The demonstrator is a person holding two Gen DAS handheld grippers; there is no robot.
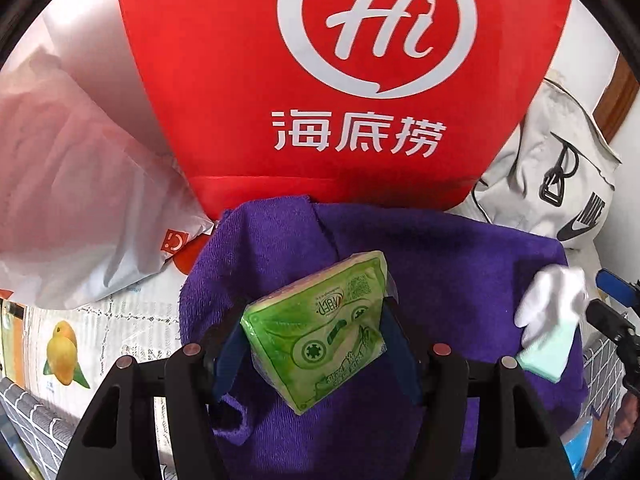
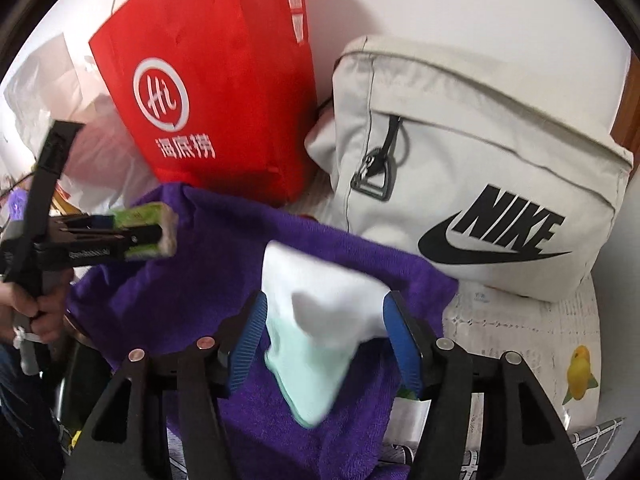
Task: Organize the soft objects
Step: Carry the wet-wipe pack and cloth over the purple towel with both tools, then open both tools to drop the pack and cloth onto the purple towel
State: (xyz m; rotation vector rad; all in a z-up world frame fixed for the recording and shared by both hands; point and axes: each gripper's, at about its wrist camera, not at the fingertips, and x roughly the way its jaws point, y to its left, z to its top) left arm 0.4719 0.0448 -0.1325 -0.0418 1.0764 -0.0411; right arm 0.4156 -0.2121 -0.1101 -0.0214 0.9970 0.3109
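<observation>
1 tissue pack [image 1: 320, 332] clamped in left gripper [image 1: 316, 344] | 1 sock [image 2: 320, 320] between right gripper [image 2: 324, 336] jaws, apart | 1 towel [image 1: 440, 248] | 1 red bag [image 1: 248, 80] 12 o'clock | 1 backpack [image 2: 480, 152]

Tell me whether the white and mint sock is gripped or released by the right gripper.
Released. The sock sits blurred between the right gripper's blue pads, which stand apart from it with gaps showing, above the purple towel.

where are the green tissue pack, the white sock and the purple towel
green tissue pack [image 1: 320, 332], left wrist view, printed front face
white sock [image 2: 320, 280], right wrist view, white upper part
purple towel [image 1: 460, 248], left wrist view, bare upper right area
</observation>
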